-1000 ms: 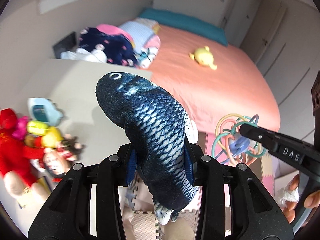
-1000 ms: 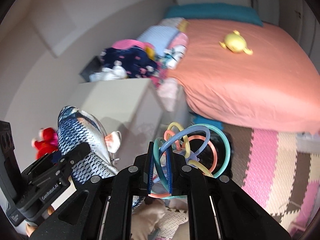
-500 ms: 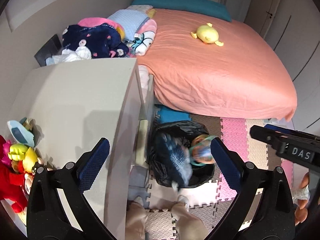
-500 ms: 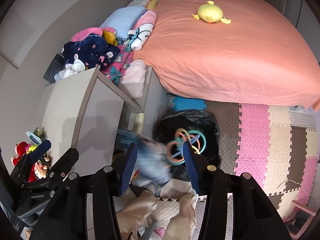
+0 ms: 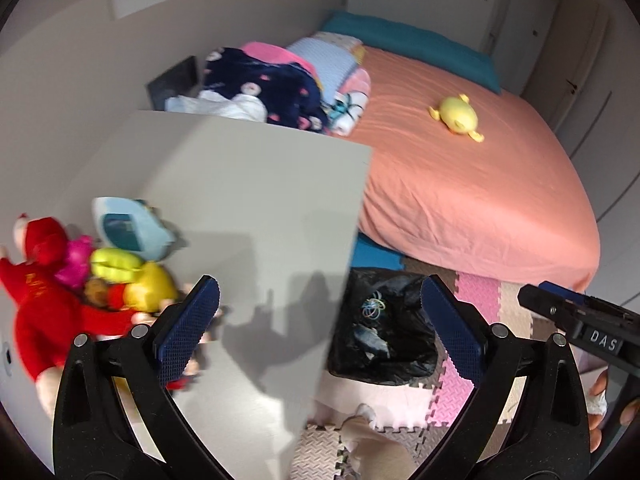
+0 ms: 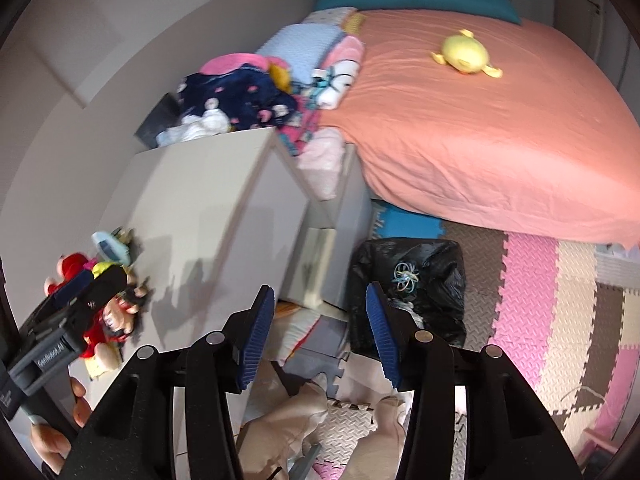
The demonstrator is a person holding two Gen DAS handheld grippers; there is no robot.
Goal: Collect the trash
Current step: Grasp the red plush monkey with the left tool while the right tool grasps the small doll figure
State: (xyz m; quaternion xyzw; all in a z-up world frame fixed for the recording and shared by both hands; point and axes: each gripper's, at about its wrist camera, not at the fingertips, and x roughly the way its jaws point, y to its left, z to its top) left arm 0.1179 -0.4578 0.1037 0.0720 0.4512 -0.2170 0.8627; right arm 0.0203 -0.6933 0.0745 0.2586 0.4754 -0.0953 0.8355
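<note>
While both grippers hang over the room pointing steeply down, neither has anything between its blue pads. Farthest left, on the pale cabinet top (image 5: pixel 240 200), a heap of soft toys lies against the wall: a red plush figure (image 5: pixel 44 308), a yellow-green toy (image 5: pixel 120 264) and a light blue one (image 5: pixel 128 224) touching it. The left gripper (image 5: pixel 320 328) stands just above and in front of that heap with its jaws spread as wide as they go and empty; its left pad overlaps the toys in the view, but whether it touches them cannot be told.

Right of the cabinet edge, on the foam floor mat (image 6: pixel 560 320), sits the black trash bag (image 5: pixel 404 356) with its mouth open. Inside it lie a coloured ring toy (image 6: pixel 405 277) and, below it, a dark bluish shape that looks like a fish plush (image 5: pixel 370 340), though the blur leaves that uncertain. The right gripper (image 6: pixel 320 336) hovers beside the bag with its jaws parted about halfway and nothing in them; its right pad lines up with the near edge of the bag in the right wrist view.

Behind the cabinet, a pile of folded clothes and blankets (image 5: pixel 280 88) rests at the head of the bed. Farther right the bed is covered by a salmon sheet (image 5: pixel 460 176), with a yellow plush (image 5: pixel 456 114) lying on top, well apart from the bag. At the lower edge of the right wrist view, the person's feet in beige socks (image 6: pixel 288 420) rest on the mat.
</note>
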